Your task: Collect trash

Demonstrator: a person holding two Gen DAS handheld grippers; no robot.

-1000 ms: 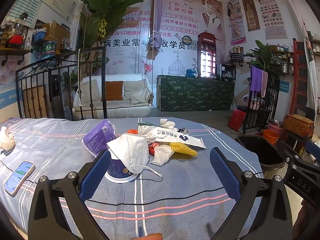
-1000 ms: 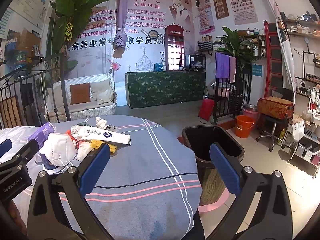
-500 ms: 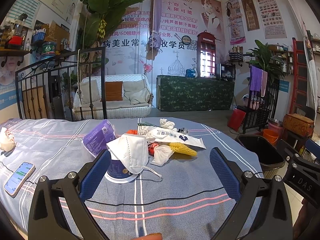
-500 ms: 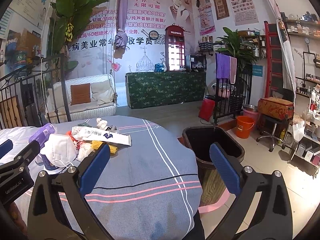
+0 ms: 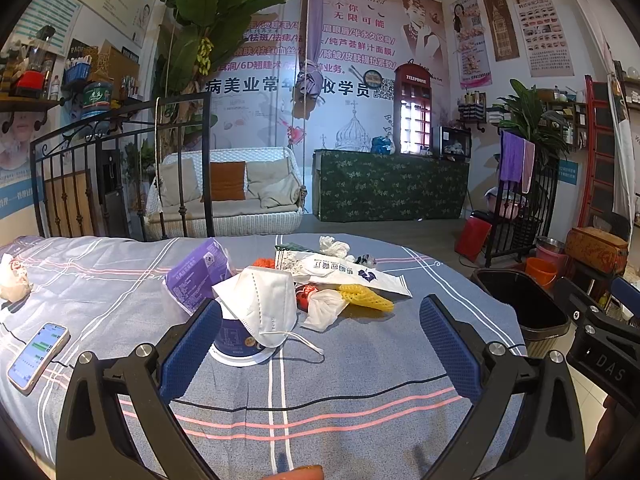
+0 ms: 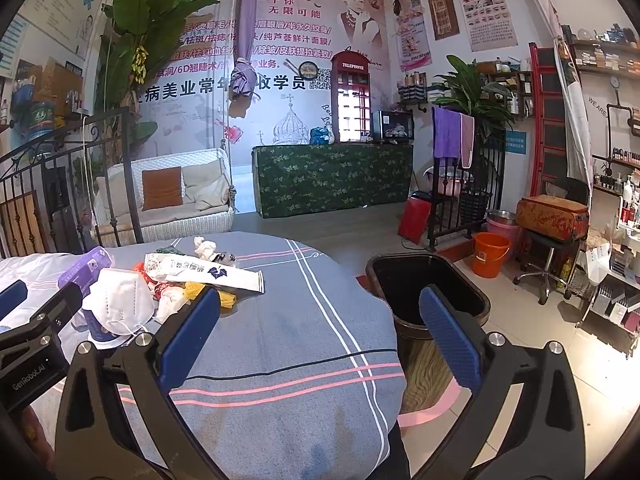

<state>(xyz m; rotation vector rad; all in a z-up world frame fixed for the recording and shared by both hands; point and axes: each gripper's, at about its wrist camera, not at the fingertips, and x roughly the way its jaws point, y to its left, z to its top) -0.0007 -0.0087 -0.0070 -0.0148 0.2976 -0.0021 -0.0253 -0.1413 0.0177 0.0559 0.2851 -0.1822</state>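
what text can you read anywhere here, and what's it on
"TELEPHONE": red booth
"you unlimited", "无限可能": wall banner
"GenRobot.AI": left hand-held gripper
"DAS": right hand-held gripper
"WE ARE": white hanging
White packet, purple pack, mask, phone, small posters: unreadable.

Trash pile (image 5: 320, 288) mid-table: white mask, wrappers, poss. tissue; black bin (image 6: 428, 292) beside.

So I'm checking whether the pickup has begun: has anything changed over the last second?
Nothing visibly changed. Both hand-held grippers, left and right, stay open and empty; the face mask and the other trash lie untouched on the table, and the bin is where it was.
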